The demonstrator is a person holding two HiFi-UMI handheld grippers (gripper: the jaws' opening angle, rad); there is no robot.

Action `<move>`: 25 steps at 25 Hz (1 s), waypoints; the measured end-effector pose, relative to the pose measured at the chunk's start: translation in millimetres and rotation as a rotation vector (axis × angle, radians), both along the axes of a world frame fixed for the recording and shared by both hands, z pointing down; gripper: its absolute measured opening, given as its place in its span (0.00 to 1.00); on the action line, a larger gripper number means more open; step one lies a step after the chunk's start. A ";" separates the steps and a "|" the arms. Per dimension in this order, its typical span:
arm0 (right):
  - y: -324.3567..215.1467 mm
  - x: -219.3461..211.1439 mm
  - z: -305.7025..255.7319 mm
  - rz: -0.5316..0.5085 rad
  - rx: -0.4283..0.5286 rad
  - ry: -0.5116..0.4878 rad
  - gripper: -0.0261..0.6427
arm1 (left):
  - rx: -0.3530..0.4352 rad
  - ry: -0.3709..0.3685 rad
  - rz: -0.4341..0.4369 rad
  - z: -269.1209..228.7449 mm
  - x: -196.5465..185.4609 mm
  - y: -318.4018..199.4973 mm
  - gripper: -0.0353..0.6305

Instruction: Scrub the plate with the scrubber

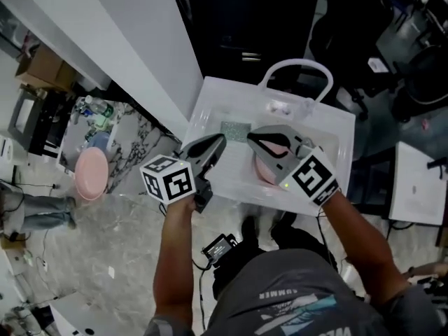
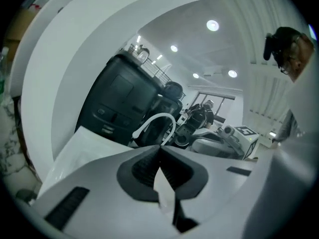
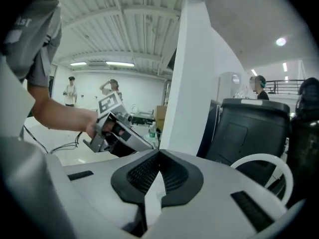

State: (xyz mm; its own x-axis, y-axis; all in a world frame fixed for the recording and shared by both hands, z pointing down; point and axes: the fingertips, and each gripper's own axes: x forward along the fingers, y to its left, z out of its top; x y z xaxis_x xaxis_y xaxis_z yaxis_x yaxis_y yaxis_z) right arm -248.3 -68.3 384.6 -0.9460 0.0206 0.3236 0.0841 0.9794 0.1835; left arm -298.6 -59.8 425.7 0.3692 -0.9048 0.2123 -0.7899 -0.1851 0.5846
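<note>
In the head view a white tub with a looped handle stands in front of me. A green scrubber lies flat inside it. A pink plate rests in the tub, mostly hidden under my right gripper. My left gripper hovers above the tub's left side. Both grippers are raised over the tub, shut and empty. In the left gripper view the jaws meet with nothing between them, and in the right gripper view the jaws do the same. Neither gripper touches the scrubber or the plate.
A white pillar rises left of the tub. A dark cabinet stands behind it. A pink bowl sits low at the left among clutter. A white table is at the right. People stand far off in the right gripper view.
</note>
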 end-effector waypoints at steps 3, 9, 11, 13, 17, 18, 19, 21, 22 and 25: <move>11.9 33.2 -42.8 0.032 0.015 -0.080 0.08 | 0.096 -0.108 0.004 -49.2 5.5 18.1 0.06; 29.6 94.7 -93.3 0.168 0.017 -0.151 0.08 | 0.273 -0.421 0.013 -138.5 37.3 53.7 0.06; 36.4 110.1 -105.0 0.201 0.020 -0.154 0.08 | 0.314 -0.489 0.014 -157.1 49.1 66.0 0.06; 41.2 123.2 -113.0 0.227 0.028 -0.144 0.08 | 0.338 -0.512 0.023 -167.6 60.4 77.1 0.06; 44.5 150.0 -124.0 0.291 0.061 -0.150 0.08 | 0.369 -0.548 0.065 -173.4 82.5 87.8 0.06; 45.3 157.8 -125.1 0.303 0.065 -0.149 0.08 | 0.371 -0.553 0.075 -172.8 89.2 89.4 0.06; 45.7 165.3 -126.3 0.314 0.069 -0.148 0.08 | 0.371 -0.553 0.086 -172.0 95.8 90.1 0.06; 45.8 177.1 -129.4 0.333 0.076 -0.153 0.08 | 0.373 -0.547 0.108 -170.4 107.4 89.7 0.06; 45.9 181.6 -130.4 0.344 0.077 -0.157 0.08 | 0.375 -0.543 0.119 -169.5 112.3 89.3 0.06; 48.6 195.6 -130.8 0.378 0.074 -0.166 0.08 | 0.389 -0.538 0.151 -168.1 127.7 89.6 0.06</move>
State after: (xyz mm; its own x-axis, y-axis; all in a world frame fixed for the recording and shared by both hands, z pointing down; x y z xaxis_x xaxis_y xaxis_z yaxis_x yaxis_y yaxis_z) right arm -52.7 -19.7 253.8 -0.9219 -0.3556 0.1539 -0.3153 0.9193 0.2354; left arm -170.9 29.8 257.6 0.4314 -0.8993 0.0714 -0.9011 -0.4333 -0.0137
